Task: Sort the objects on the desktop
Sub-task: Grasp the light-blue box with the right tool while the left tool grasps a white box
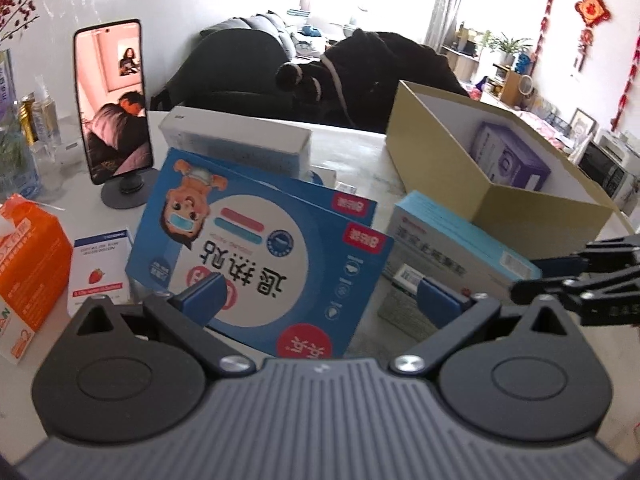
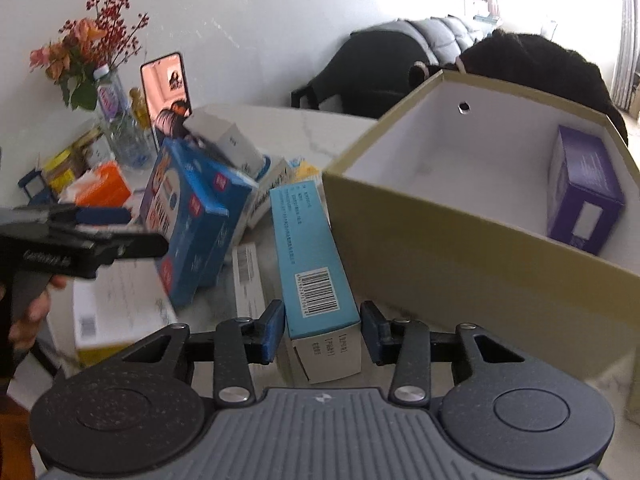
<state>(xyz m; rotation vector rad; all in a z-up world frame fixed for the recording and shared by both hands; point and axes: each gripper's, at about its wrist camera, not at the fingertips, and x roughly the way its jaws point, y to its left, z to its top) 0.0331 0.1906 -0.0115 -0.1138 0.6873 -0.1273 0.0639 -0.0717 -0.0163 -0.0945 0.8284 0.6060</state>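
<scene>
The open tan cardboard box with a white lining point(image 2: 460, 248) stood on the pale table point(image 2: 280, 124) and held one purple carton point(image 2: 584, 196) against its far wall. Just beside it, the right gripper point(image 2: 322, 334) pinched the long light-blue carton point(image 2: 312, 264). The left gripper point(image 1: 320, 300) stood wide open around the blue fever-patch box point(image 1: 264, 256), gripping nothing.

Right tongs point(image 2: 322, 334) pinched on long blue box point(image 2: 312, 264); left tongs point(image 1: 320, 300) spread wide, gripping nothing.
</scene>
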